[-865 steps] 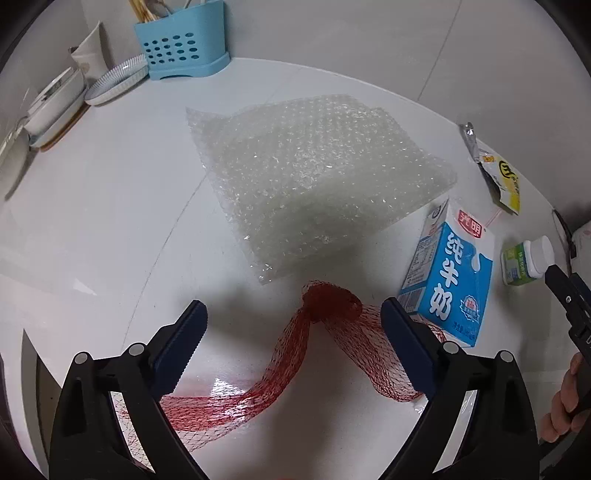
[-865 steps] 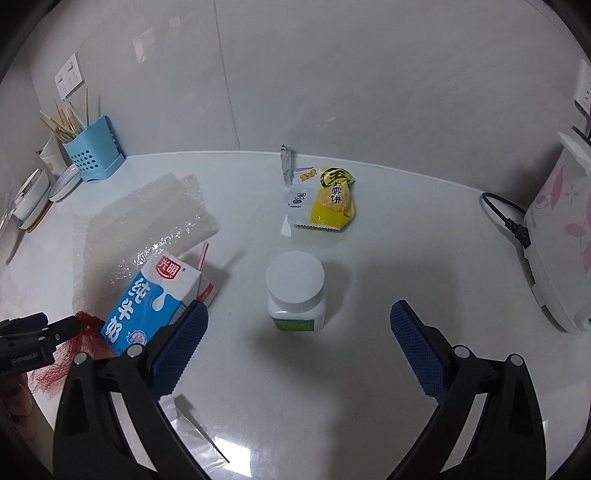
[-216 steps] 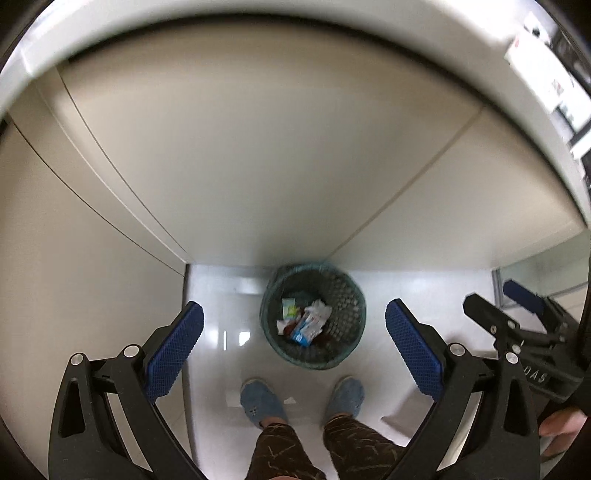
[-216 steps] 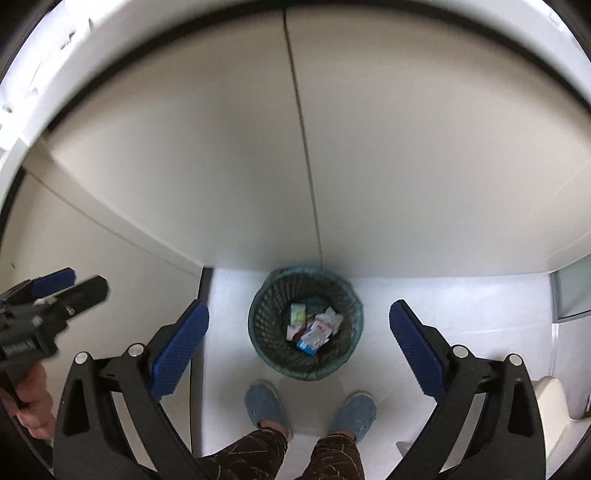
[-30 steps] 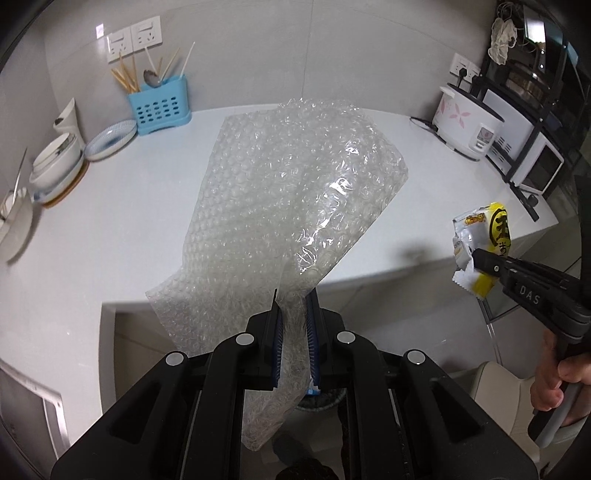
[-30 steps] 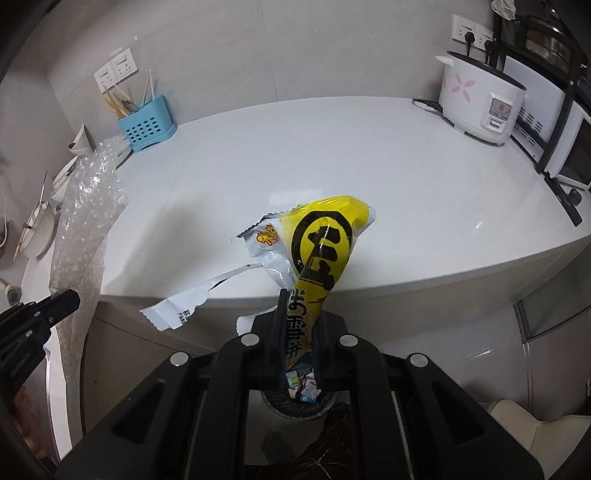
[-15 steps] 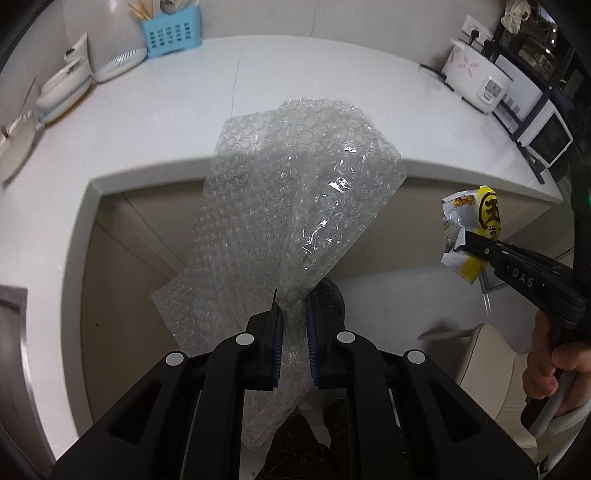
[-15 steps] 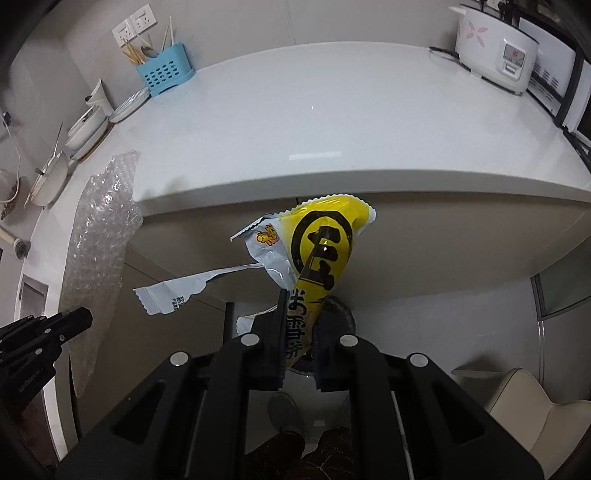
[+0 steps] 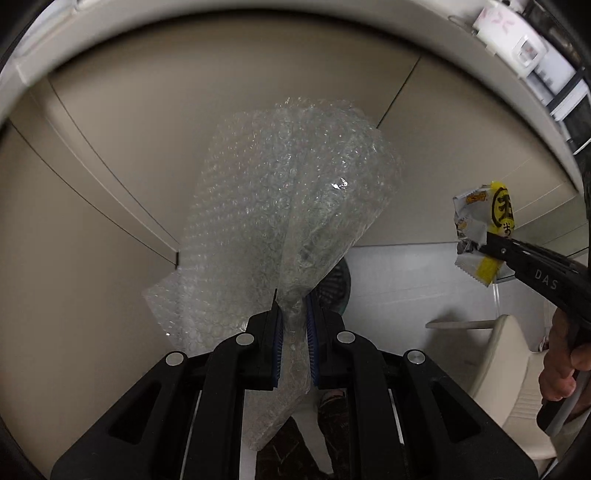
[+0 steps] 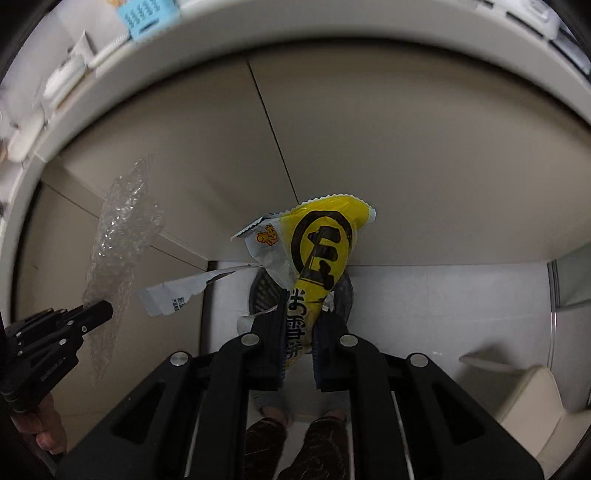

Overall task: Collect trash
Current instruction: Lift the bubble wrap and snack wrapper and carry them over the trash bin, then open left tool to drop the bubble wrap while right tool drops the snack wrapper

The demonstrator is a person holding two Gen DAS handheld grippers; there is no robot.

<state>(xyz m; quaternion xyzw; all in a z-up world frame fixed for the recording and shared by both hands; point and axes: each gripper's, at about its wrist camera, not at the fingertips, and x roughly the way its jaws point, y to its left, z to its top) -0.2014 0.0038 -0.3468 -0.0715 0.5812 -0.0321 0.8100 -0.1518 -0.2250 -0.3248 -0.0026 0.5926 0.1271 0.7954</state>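
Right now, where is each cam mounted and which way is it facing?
Left wrist: on left gripper, facing down at bubble wrap, waste basket; right hand shows.
Right wrist: on right gripper, facing down at snack wrapper; left hand, shoes show.
Shared: basket, cabinet front, both trash items.

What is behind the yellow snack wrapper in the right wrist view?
A dark mesh wastebasket on the floor, showing either side of the yellow snack wrapper. The wrapper and right gripper cover its contents.

A home kitchen — a white countertop (image 10: 332,22) over beige cabinet doors (image 10: 406,147), a blue utensil holder (image 10: 151,14) and dishes (image 10: 62,77) on top — tiled floor (image 10: 443,295) below.
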